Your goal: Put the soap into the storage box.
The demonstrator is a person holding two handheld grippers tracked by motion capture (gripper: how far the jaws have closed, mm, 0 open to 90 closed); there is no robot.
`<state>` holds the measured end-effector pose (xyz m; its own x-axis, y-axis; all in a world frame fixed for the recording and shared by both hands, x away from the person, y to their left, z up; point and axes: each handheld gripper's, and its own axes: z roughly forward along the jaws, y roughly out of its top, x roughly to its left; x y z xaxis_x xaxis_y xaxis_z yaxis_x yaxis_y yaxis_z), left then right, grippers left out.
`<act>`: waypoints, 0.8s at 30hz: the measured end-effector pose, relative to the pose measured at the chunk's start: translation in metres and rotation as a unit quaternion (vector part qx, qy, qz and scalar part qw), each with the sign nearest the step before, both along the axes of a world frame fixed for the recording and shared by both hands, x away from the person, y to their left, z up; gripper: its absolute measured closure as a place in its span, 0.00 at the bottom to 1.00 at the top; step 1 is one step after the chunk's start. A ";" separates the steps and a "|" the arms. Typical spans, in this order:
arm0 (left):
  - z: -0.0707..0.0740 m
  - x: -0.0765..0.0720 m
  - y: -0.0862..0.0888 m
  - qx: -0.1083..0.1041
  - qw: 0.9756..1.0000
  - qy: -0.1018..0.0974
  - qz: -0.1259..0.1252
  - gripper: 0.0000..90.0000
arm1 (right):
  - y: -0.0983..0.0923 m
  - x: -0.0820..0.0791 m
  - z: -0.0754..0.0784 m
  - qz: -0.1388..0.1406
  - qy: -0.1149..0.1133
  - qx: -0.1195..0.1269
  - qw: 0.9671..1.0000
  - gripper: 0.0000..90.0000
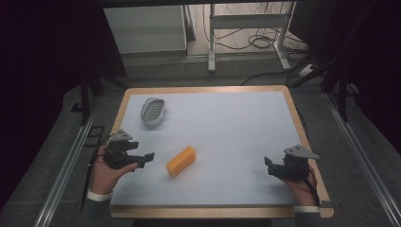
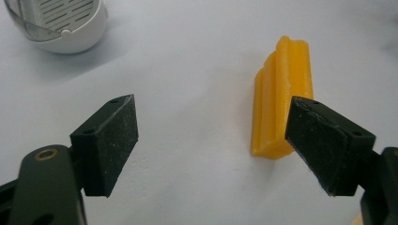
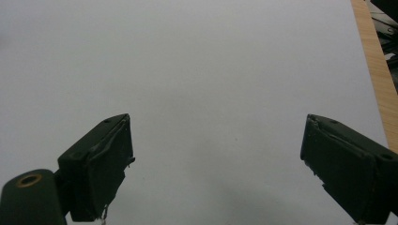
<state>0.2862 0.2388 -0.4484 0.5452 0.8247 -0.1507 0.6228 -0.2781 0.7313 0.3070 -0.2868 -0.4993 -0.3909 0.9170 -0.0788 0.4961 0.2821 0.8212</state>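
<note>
left gripper [image 1: 147, 158] jaws spread, beside soap [image 1: 181, 161] | right gripper [image 1: 268, 165] jaws spread, empty | dish [image 1: 153, 111] apart

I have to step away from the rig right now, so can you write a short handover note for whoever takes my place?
Left tool: open, holding nothing, aimed at the orange bar, which lies flat on the white mat, off toward one jaw rather than between them.
Right tool: open, holding nothing, over bare mat near the right edge.
White soap dish: far left of the mat, nothing in it.
Done: nothing gripped yet.
Left: probably grasp the bar and set it in the dish.
</note>
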 end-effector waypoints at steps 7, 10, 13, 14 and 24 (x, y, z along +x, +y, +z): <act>0.002 0.002 -0.010 0.008 1.000 0.000 -0.014 0.20 | 0.001 -0.001 0.001 -0.003 -0.004 -0.005 1.000 0.11; 0.002 0.003 -0.017 0.013 1.000 0.003 -0.023 0.20 | 0.002 0.000 0.000 -0.003 -0.001 -0.010 1.000 0.11; 0.002 0.004 -0.023 0.019 0.999 0.004 -0.032 0.20 | 0.002 0.000 -0.001 -0.002 -0.001 -0.010 1.000 0.11; 0.002 0.006 -0.029 0.021 0.999 0.005 -0.039 0.20 | 0.002 0.000 -0.001 -0.003 -0.001 -0.011 1.000 0.11; 0.002 0.012 -0.047 0.035 0.997 0.014 -0.062 0.19 | -0.001 -0.001 0.000 -0.011 -0.002 -0.011 1.000 0.11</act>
